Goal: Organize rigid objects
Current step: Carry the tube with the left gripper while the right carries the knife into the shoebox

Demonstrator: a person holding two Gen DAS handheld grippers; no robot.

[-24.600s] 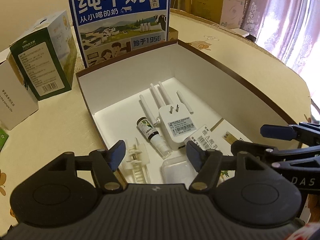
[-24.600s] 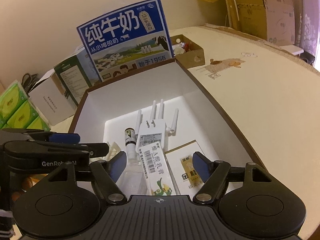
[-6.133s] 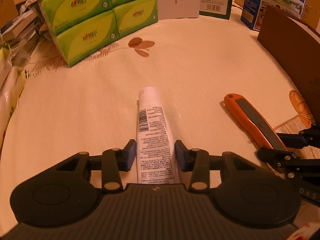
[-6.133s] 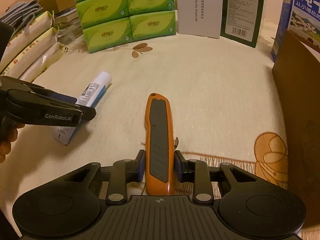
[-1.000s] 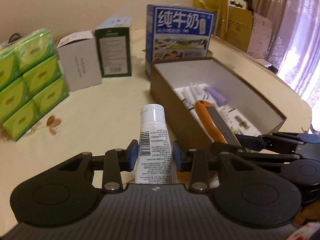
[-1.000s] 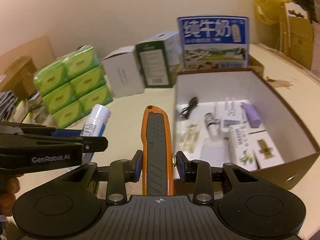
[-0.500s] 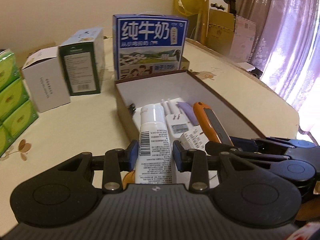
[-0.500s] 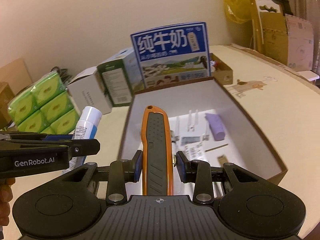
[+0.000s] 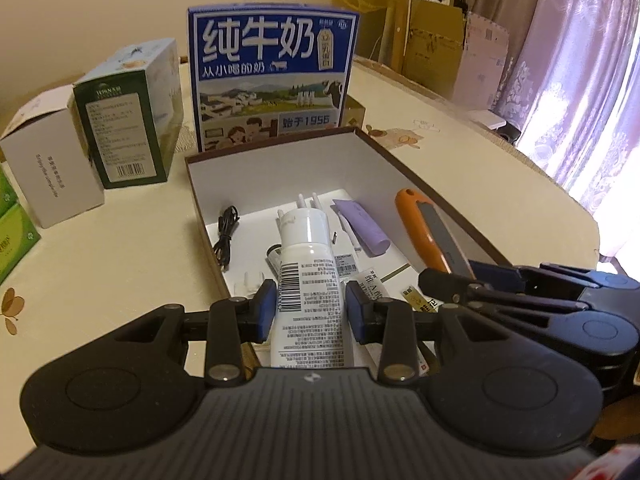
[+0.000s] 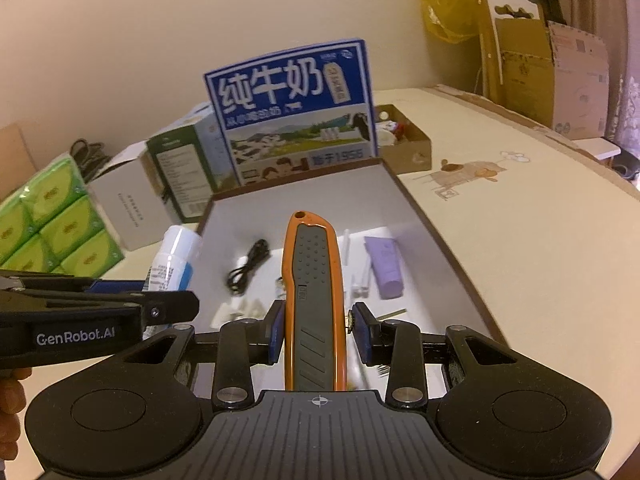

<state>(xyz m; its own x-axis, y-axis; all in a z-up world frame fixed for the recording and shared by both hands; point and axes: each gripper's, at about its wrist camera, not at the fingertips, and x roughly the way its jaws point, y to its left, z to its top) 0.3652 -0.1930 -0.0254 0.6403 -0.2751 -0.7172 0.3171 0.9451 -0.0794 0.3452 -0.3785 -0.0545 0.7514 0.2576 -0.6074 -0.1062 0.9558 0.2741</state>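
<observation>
Left wrist view: a white tube (image 9: 307, 280) with a barcode label is gripped between the jaws of the left gripper (image 9: 311, 307), cap pointing away, held above the near end of an open brown box (image 9: 420, 186) with a white interior. An orange utility knife (image 10: 313, 304) is clamped in the jaws of the right gripper (image 10: 319, 333), also held above the box, on the right of the tube. Inside the box, a coiled black cable (image 9: 225, 240) is seen by the left wall, a lilac tube (image 9: 362, 227) lies toward the right wall, and white plug-in parts and small labelled packets lie between them. Behind the far wall of the box a blue milk carton (image 9: 272, 76) is stood upright. To the left of the box, on the cream bench (image 9: 100, 264), a green box (image 9: 128, 120), a white box (image 9: 48, 172) and green tissue packs (image 10: 52, 220) are placed.
</observation>
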